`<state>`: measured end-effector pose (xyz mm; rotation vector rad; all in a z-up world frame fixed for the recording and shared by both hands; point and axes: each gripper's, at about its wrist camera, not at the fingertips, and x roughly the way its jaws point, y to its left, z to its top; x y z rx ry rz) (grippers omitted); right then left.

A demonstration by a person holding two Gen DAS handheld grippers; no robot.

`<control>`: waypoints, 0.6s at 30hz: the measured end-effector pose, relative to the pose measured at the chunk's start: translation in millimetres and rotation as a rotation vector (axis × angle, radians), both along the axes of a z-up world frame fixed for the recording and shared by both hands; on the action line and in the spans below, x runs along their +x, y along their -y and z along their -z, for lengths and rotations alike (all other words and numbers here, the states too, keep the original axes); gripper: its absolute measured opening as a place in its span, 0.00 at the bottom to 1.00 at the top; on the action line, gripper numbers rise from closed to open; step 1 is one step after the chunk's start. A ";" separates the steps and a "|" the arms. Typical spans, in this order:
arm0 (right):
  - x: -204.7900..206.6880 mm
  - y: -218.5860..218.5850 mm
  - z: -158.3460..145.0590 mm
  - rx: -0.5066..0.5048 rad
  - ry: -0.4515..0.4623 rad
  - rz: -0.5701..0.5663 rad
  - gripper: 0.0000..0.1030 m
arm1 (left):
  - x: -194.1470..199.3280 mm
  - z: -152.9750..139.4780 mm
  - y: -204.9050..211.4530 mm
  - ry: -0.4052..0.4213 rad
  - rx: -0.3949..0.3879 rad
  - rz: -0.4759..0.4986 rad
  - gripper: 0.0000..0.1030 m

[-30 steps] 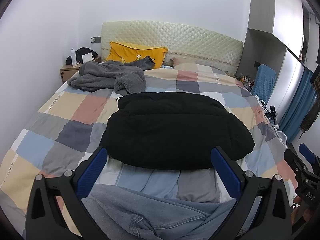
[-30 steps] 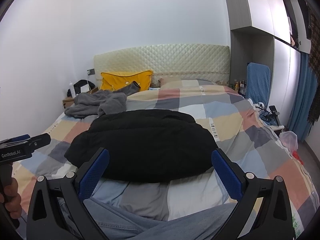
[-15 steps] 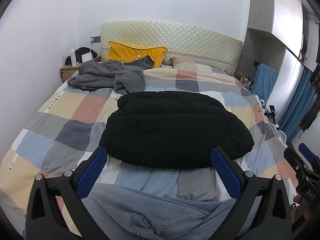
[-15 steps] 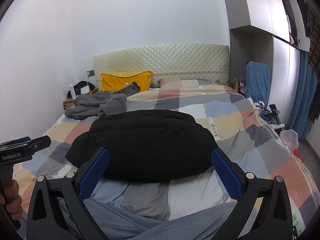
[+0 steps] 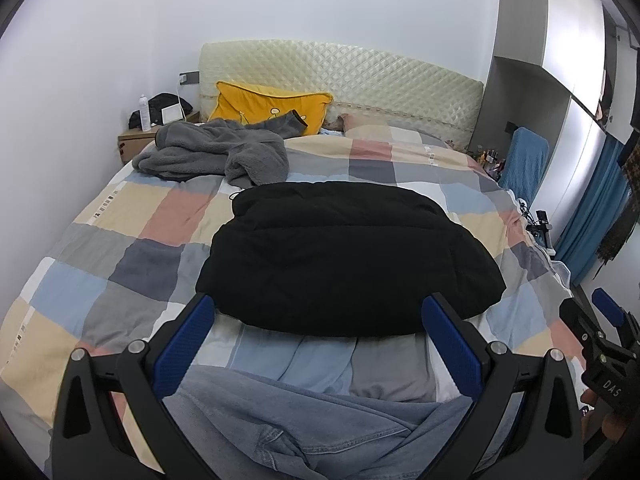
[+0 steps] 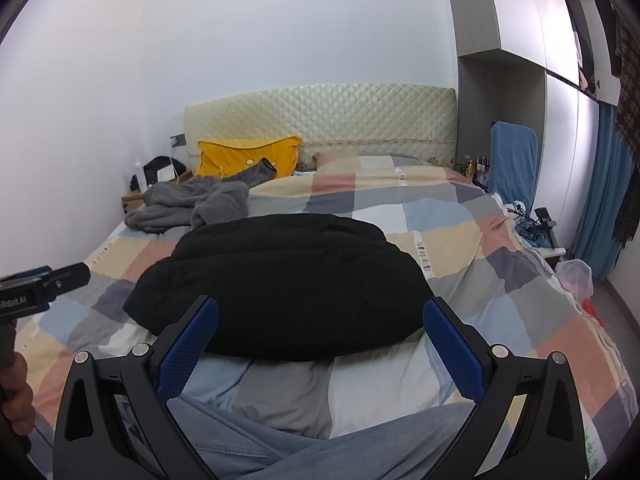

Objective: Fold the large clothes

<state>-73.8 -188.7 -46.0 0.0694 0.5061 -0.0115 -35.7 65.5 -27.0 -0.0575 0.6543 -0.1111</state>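
A black padded jacket (image 5: 344, 256) lies folded into a compact bundle in the middle of the bed, also in the right wrist view (image 6: 280, 284). A light blue denim garment (image 5: 304, 428) lies crumpled at the bed's near edge, under both grippers, also in the right wrist view (image 6: 320, 448). A grey fleece garment (image 5: 212, 156) lies heaped near the pillows. My left gripper (image 5: 320, 336) is open and empty, held above the denim. My right gripper (image 6: 320, 340) is open and empty, just short of the jacket.
The bed has a checked duvet (image 5: 136, 232) and a yellow pillow (image 5: 268, 104) by the quilted headboard. A wooden nightstand (image 5: 136, 136) stands far left. A blue chair (image 6: 514, 160), cables and a blue curtain (image 6: 600, 200) are on the right.
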 end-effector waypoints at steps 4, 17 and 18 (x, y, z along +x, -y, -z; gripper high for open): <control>-0.2 -0.5 1.3 0.012 -0.004 -0.007 1.00 | 0.6 0.5 0.4 -0.001 0.014 0.003 1.00; -1.5 -0.3 1.8 0.015 0.001 -0.009 1.00 | -1.0 0.7 3.2 0.008 0.002 0.008 1.00; -1.9 -0.5 0.9 0.015 0.002 -0.008 1.00 | -1.9 0.9 4.4 0.009 0.003 0.009 1.00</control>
